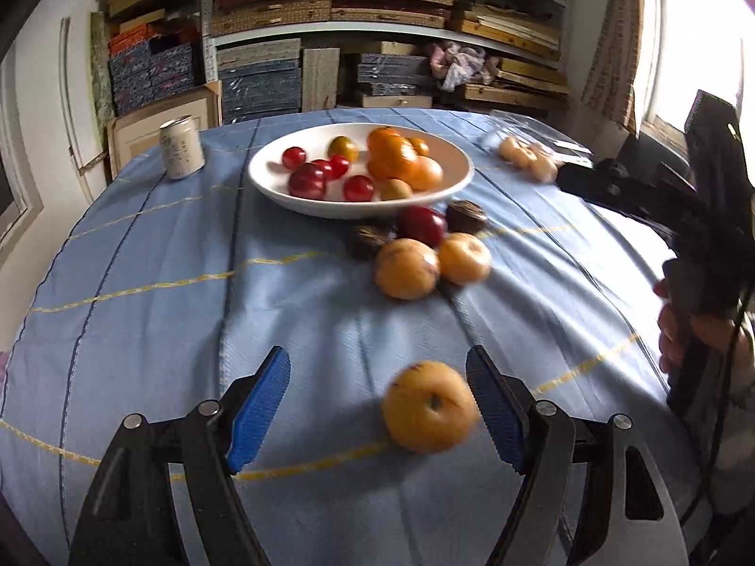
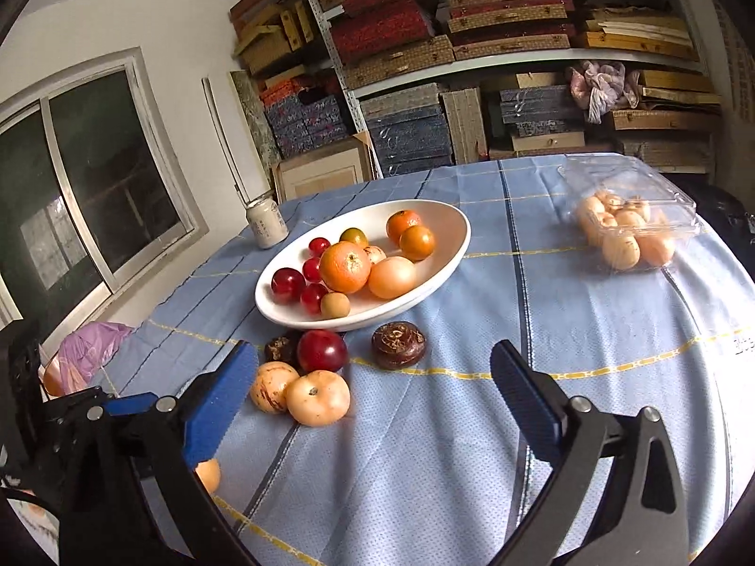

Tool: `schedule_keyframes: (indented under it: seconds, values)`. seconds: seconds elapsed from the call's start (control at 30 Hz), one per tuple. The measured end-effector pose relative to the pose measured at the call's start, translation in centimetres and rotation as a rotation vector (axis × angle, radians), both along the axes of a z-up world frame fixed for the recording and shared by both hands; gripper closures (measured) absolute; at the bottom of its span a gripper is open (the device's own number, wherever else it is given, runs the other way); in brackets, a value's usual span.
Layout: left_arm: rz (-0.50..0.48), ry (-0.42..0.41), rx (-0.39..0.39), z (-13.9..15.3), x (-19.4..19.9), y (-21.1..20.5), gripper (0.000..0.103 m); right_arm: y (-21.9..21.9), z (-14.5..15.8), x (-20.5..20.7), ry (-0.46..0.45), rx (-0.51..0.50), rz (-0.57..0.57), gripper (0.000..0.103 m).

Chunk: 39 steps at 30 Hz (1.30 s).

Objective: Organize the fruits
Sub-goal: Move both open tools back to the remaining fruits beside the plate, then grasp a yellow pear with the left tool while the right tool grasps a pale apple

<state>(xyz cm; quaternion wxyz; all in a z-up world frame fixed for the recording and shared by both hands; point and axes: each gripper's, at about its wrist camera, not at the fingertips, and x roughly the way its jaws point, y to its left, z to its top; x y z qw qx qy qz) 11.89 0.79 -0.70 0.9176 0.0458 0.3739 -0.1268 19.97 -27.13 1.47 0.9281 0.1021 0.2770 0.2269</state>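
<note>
A white bowl (image 1: 453,179) (image 2: 453,245) holds oranges, red plums and small fruits. In front of it lie a red plum (image 1: 422,225) (image 2: 322,350), two dark brown fruits (image 1: 466,217) (image 2: 398,345) and two pale orange fruits (image 1: 406,268) (image 2: 317,397). My left gripper (image 1: 377,377) is open; a pale orange fruit (image 1: 428,406) lies on the cloth between its fingers, close to the right finger. My right gripper (image 2: 373,372) is open and empty, a little short of the loose fruits.
A white can (image 1: 181,149) (image 2: 267,225) stands left of the bowl. A clear plastic box (image 2: 627,226) with several pale fruits sits at the right. The table has a blue cloth (image 1: 188,311). Shelves of boxes stand behind. A plastic bag (image 2: 89,346) lies at the table's left edge.
</note>
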Motion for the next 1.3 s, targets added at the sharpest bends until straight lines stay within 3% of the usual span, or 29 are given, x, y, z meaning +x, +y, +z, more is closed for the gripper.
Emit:
schedule_keyframes:
  seconds: [0.23,0.3,0.37,0.43,0.63,0.73,0.97,1.03,1.1,1.3]
  values:
    - [-0.029,0.003,0.013,-0.9,0.2,-1.8,0.027,0.0,-0.1,0.8,0.031,-0.003,-0.016,0.005]
    - [-0.036,0.006,0.021,-1.1,0.3,-2.1,0.038,-0.1,-0.3,1.0,0.043,-0.006,-0.024,0.005]
    - [-0.047,0.022,0.016,-1.5,0.4,-2.2,0.056,-0.1,-0.4,1.1,0.047,-0.008,-0.027,0.005]
    - [-0.047,0.027,0.013,-1.7,0.5,-2.1,0.059,0.0,-0.5,1.1,0.052,-0.012,-0.025,0.005]
    - [-0.050,0.016,0.017,-1.7,0.3,-2.1,0.059,1.2,-1.2,1.3,0.074,-0.031,0.023,0.005]
    - [-0.054,0.004,0.028,-1.7,0.0,-2.1,0.059,2.7,-1.7,1.2,0.078,-0.089,0.060,0.005]
    - [-0.068,0.006,-0.036,-1.5,-0.2,-1.2,0.062,5.7,-2.4,1.2,0.091,-0.194,0.128,0.005]
    - [-0.073,0.010,-0.044,-1.6,-0.1,-1.1,0.062,6.3,-2.6,1.5,0.101,-0.214,0.139,0.010]
    - [-0.078,0.015,-0.048,-1.6,-0.2,-1.1,0.061,7.3,-2.9,1.9,0.116,-0.246,0.162,0.029]
    - [-0.094,0.030,-0.057,-1.7,-0.5,-1.0,0.060,8.8,-3.5,2.8,0.139,-0.297,0.184,0.033]
